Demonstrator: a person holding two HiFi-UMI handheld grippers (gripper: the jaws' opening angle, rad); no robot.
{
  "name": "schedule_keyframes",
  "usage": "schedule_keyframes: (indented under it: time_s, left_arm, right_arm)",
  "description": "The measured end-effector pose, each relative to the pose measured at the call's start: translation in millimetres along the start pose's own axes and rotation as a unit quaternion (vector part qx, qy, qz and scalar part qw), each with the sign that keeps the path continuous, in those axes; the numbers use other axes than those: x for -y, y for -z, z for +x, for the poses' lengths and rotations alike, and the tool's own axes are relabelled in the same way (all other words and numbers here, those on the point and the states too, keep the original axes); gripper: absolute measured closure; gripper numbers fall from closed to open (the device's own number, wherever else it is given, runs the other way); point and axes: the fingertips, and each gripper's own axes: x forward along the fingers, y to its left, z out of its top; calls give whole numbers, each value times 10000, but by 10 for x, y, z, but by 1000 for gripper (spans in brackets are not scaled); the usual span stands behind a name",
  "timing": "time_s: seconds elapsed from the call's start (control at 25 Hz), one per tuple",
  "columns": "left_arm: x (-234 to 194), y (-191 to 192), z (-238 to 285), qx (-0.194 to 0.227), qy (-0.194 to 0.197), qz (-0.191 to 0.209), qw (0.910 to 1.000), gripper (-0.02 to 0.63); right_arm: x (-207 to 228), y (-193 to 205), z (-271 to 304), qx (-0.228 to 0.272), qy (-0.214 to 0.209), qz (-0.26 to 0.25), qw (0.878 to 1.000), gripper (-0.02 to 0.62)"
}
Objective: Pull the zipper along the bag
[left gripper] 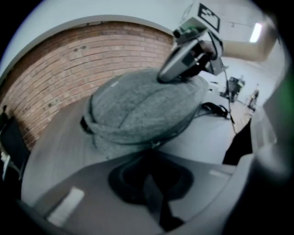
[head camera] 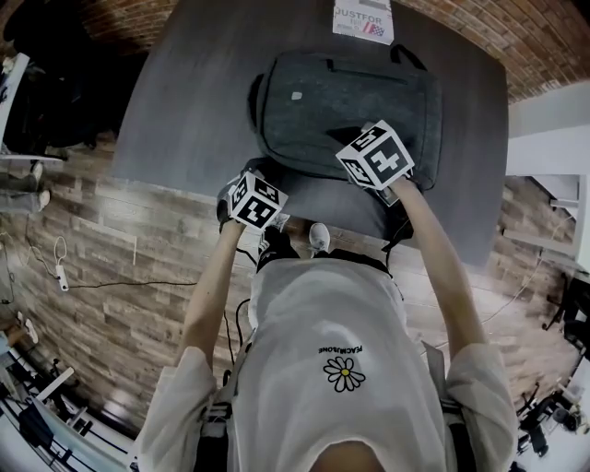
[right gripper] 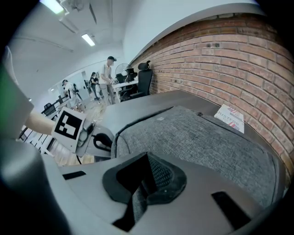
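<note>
I'm pinching the zipper pull (left gripper: 154, 144) at seven o'clock on the bag (head camera: 341, 101) in my left tongs (left gripper: 151, 155), my closed right tongs (right gripper: 146, 161) pressing at five.

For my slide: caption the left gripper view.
Left gripper pinches grey felt backpack's metal zipper pull; right gripper rests on top.

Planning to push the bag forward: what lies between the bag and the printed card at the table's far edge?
Nothing: the head view shows only a narrow bare strip of table between bag and card.

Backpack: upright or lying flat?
Lying flat: the backpack rests with its broad grey face up on the table.
</note>
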Motion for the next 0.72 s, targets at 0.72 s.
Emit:
schedule_keyframes:
  time_s: [0.72]
  left_arm:
    - [125, 77, -205, 121, 331, -31, 9994, 600]
  right_arm:
    - [-754, 417, 63, 73, -889, 462, 9949, 594]
